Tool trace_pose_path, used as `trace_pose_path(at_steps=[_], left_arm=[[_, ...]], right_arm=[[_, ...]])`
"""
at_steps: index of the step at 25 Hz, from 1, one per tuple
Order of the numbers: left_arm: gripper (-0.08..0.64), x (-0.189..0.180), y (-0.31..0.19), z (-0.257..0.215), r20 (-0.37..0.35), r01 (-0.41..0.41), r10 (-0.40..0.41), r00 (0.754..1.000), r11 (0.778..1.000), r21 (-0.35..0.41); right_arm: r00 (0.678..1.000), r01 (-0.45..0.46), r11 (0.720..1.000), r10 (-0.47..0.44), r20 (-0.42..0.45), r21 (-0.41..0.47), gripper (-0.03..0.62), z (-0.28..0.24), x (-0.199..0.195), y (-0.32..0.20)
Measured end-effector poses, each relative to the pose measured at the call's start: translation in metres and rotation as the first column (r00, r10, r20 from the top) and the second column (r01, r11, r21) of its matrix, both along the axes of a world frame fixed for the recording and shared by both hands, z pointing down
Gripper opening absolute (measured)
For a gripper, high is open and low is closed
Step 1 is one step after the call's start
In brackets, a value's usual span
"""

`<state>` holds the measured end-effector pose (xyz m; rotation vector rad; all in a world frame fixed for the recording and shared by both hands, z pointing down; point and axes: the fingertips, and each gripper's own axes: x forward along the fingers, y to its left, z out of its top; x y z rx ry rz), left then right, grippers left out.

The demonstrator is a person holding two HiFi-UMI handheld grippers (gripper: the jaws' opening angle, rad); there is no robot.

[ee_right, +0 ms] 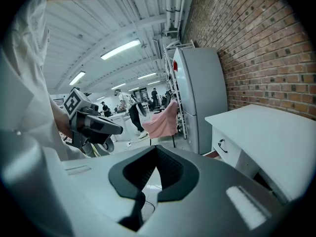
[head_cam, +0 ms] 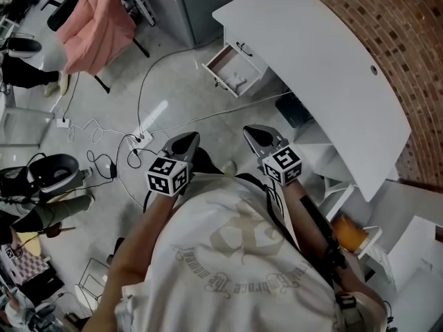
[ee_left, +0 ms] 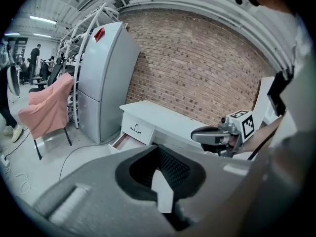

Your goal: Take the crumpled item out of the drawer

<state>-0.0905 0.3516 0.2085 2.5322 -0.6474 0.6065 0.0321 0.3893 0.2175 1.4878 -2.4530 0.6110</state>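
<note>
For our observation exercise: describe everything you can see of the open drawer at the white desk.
The drawer is white outside with a brownish inside. It stands pulled out of the white desk, below a closed front with a dark handle. A pale crumpled item lies in it; nothing else visibly touches it.
</note>
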Motion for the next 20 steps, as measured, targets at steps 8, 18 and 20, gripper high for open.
trace_pose_path(at_steps=[8,18,20], left_arm=[[0.002,-0.011,-0.018,0.008,0.012,0.025,-0.025,1.0,0.999,-0.024],[0.002,0.007,-0.079,0.019,-0.008,-0.012,0.011,1.0,0.998,-0.06],[0.002,0.012,-0.101,0.02,-0.013,-0.021,0.02,1.0,0.998,-0.061]], right_arm=[[1.0,0.0,1.0,0.0,0.013,-0.024,0.006,0.009,-0.003,-0.023],[0.999,-0.033,0.997,0.033,-0.012,-0.067,0.006,0.016,0.01,-0.071],[0.999,-0.042,0.996,0.04,-0.022,-0.073,0.006,0.017,0.013,-0.088]])
